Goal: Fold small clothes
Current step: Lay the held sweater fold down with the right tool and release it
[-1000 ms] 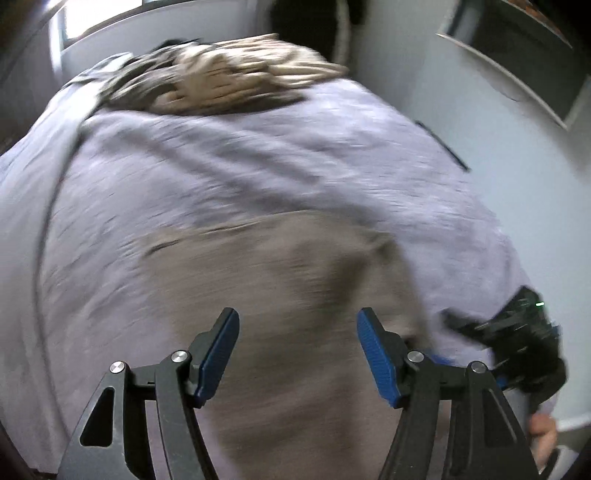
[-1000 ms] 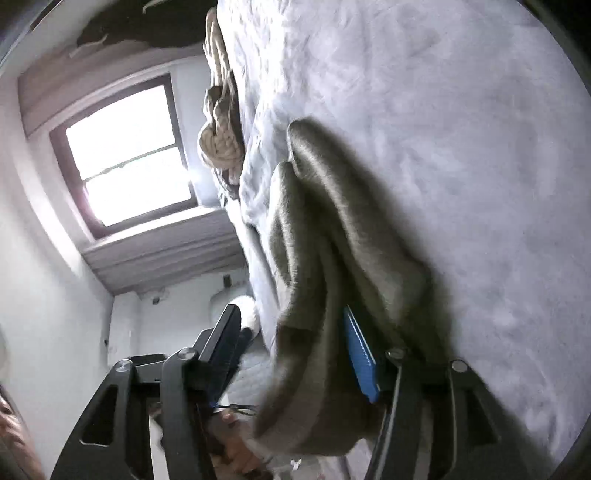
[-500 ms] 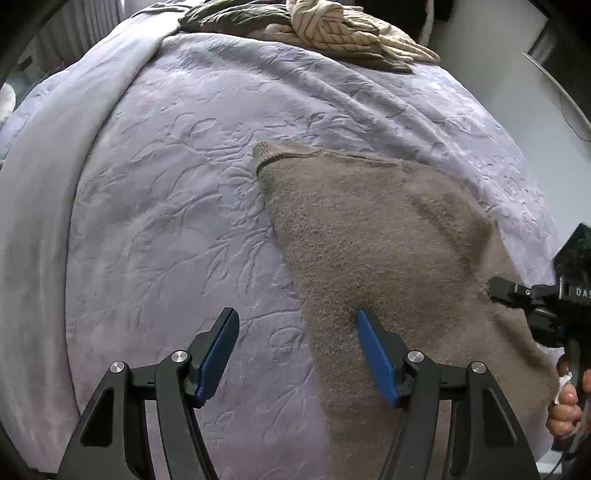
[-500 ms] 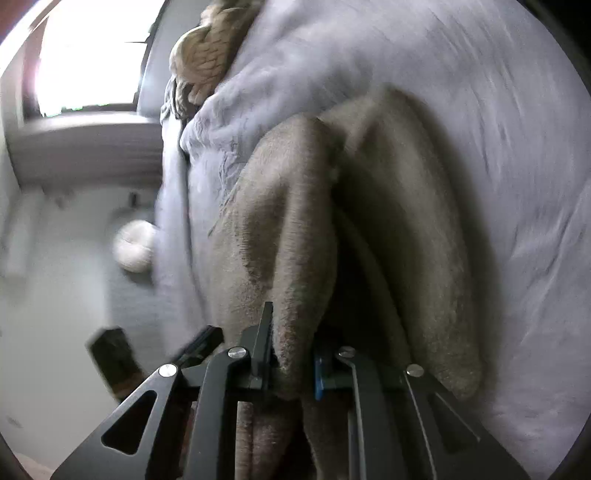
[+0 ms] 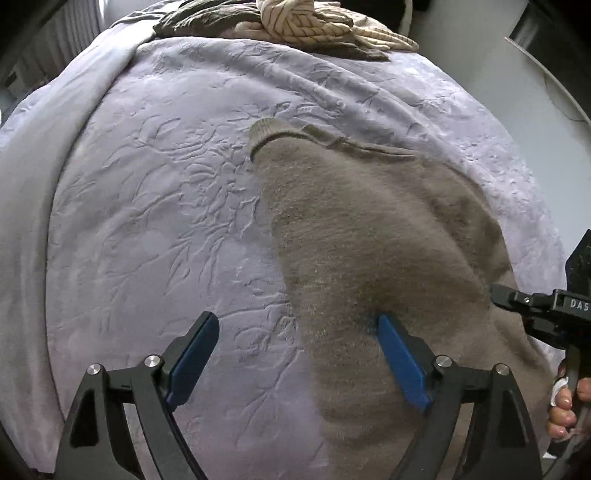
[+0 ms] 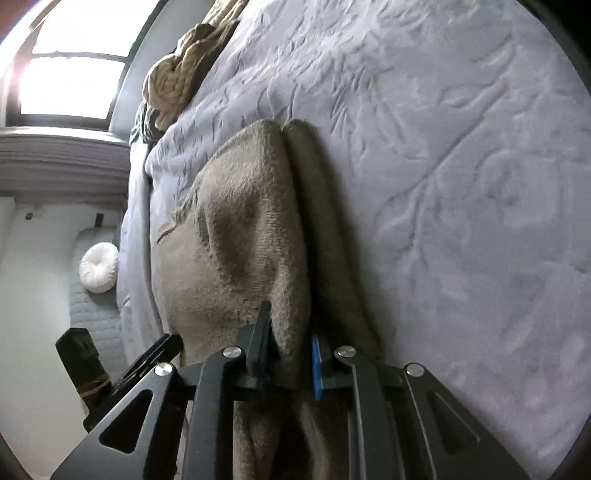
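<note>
Left tongs (image 5: 295, 350) lowered, opening wider over sweater (image 5: 369, 240), right tongs (image 6: 291, 354) loosening, pinching sweater fold

We've got a fuzzy, matt taupe knit sweater (image 5: 369, 236) under our left gripper (image 5: 295, 354), its cuff ribbed. Beneath lies a soft lilac bedspread (image 5: 155, 206), embossed with leafy relief. Beyond, a chunky cable-knit cream garment (image 5: 306, 22). Our fingers look matt black plastic, with ridged blue rubbery pads (image 5: 400, 363) and shiny metal bolts.
</note>
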